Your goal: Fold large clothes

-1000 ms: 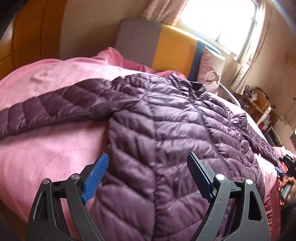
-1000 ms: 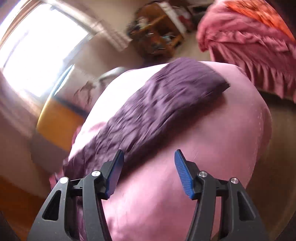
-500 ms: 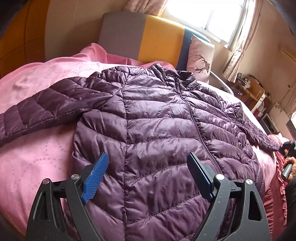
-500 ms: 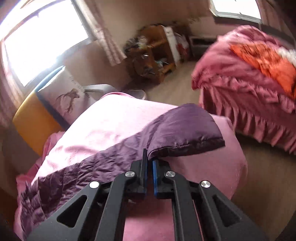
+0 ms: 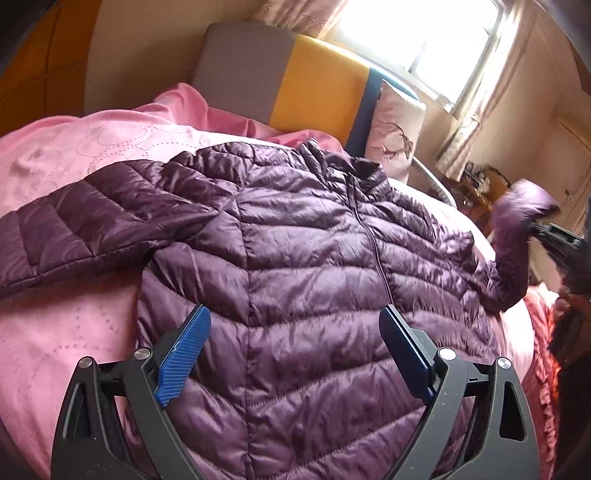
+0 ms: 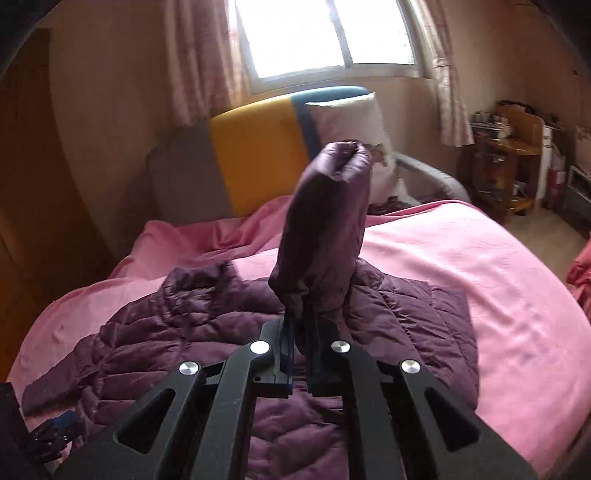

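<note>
A purple quilted puffer jacket (image 5: 295, 266) lies front up, zipped, on a pink bedspread (image 5: 74, 155). Its left sleeve (image 5: 85, 221) stretches out flat to the left. My left gripper (image 5: 295, 350) is open and empty, hovering over the jacket's lower hem. My right gripper (image 6: 301, 332) is shut on the cuff end of the right sleeve (image 6: 328, 221) and holds it lifted above the jacket body (image 6: 207, 339). The raised sleeve also shows in the left wrist view (image 5: 517, 229), with the right gripper (image 5: 535, 227) at the right edge.
A grey, yellow and blue headboard (image 5: 295, 85) and a white pillow (image 5: 395, 136) stand at the bed's far end under a bright window (image 6: 325, 33). A wooden shelf unit (image 6: 513, 162) stands at the right wall. A second pink ruffled bed (image 5: 543, 369) lies to the right.
My right gripper, open a second ago, closed on the right sleeve's cuff and lifted it up and inward over the jacket. My left gripper stayed open and shifted slightly over the hem.
</note>
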A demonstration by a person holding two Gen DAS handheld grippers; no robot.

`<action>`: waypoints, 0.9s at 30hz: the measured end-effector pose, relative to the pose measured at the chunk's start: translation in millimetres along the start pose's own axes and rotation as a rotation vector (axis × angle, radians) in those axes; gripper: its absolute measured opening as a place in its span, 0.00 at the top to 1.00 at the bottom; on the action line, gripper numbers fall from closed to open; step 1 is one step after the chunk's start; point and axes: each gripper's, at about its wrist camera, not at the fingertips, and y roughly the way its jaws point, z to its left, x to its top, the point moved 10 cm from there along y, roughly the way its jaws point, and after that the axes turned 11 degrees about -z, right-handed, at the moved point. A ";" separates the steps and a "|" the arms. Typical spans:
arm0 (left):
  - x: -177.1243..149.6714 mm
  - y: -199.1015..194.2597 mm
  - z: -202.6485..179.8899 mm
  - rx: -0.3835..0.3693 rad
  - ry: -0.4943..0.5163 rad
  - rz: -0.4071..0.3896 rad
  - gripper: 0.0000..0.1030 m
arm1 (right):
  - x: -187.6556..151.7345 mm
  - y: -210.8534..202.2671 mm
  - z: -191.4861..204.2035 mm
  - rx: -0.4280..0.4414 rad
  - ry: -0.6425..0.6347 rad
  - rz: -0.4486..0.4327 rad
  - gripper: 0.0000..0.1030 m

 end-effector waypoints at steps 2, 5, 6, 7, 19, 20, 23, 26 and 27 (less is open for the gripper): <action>2.7 1.0 0.0 -0.030 -0.021 0.008 0.11 | -12.6 21.1 38.0 0.064 -0.024 0.035 0.96; 10.7 3.4 5.7 -0.052 -0.077 0.001 0.11 | -39.6 48.5 86.5 0.148 -0.039 0.106 0.96; 13.7 5.6 6.1 -0.071 -0.093 0.006 0.11 | -50.0 58.8 104.3 0.171 -0.048 0.133 0.96; 15.7 6.7 6.5 -0.077 -0.103 0.006 0.11 | -58.4 65.9 115.3 0.188 -0.055 0.155 0.96; 54.4 62.7 1.8 -0.161 -0.269 0.045 0.13 | -99.9 54.0 128.3 0.352 0.141 0.215 0.23; 55.6 71.1 -0.7 -0.173 -0.280 0.058 0.13 | -100.7 46.3 118.1 0.354 0.181 0.205 0.19; 55.6 96.9 -3.4 -0.153 -0.296 0.092 0.13 | -108.1 31.2 76.6 0.326 0.359 0.200 0.12; 53.9 121.4 -14.7 -0.169 -0.313 0.132 0.13 | -111.5 25.1 29.1 0.274 0.505 0.169 0.07; 53.8 125.4 -18.2 -0.176 -0.312 0.137 0.13 | -111.4 24.6 17.4 0.258 0.544 0.162 0.06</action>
